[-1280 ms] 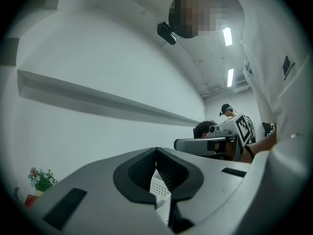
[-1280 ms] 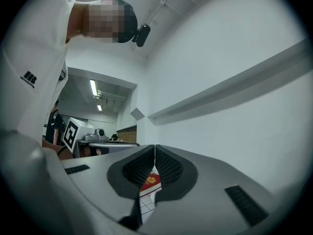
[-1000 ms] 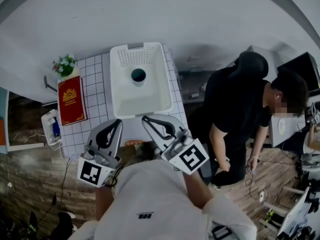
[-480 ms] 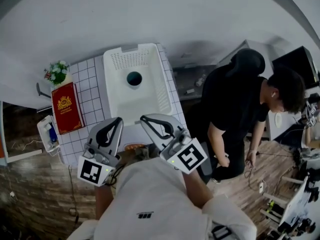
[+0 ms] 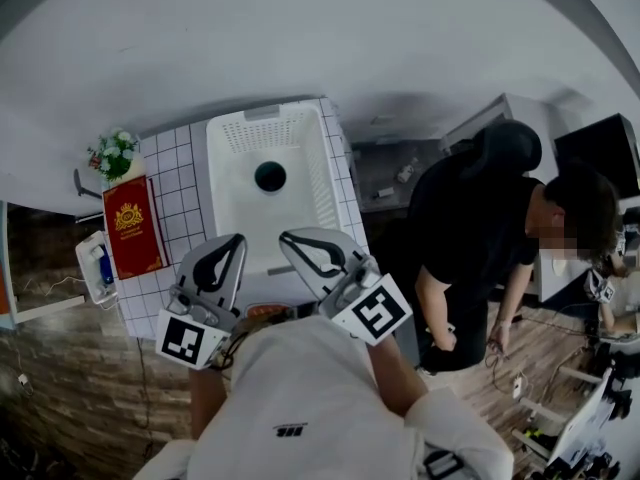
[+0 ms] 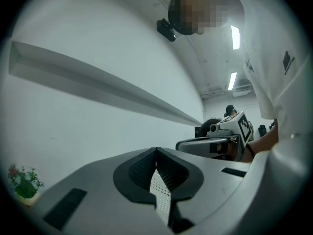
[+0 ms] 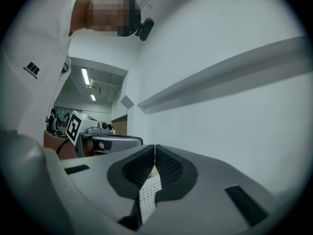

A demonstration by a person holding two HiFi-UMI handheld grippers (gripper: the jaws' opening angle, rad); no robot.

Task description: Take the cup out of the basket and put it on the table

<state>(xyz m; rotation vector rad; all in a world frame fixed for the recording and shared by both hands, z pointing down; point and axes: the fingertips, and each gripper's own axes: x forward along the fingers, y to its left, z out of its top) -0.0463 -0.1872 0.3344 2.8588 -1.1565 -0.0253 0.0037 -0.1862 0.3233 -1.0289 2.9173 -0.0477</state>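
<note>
Cup (image 5: 270, 176): one counted, dark, round, seen upright on floor of basket (image 5: 229, 220), mouth up, long axis vertical. Basket: one, white plastic, rectangular, end wall perforated, set on white tiled tabletop (image 5: 178, 193). Tongs: two, left tongs (image 5: 237, 239) and right tongs (image 5: 285, 236), both clenched, nothing gripped, tips seen near basket's near rim.

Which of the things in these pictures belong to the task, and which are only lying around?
For the job: cup, inside the white basket; tiled table; left tool and right tool, both shut, empty.
Lying about: red book and flowers on the table; person in black nearby.
</note>
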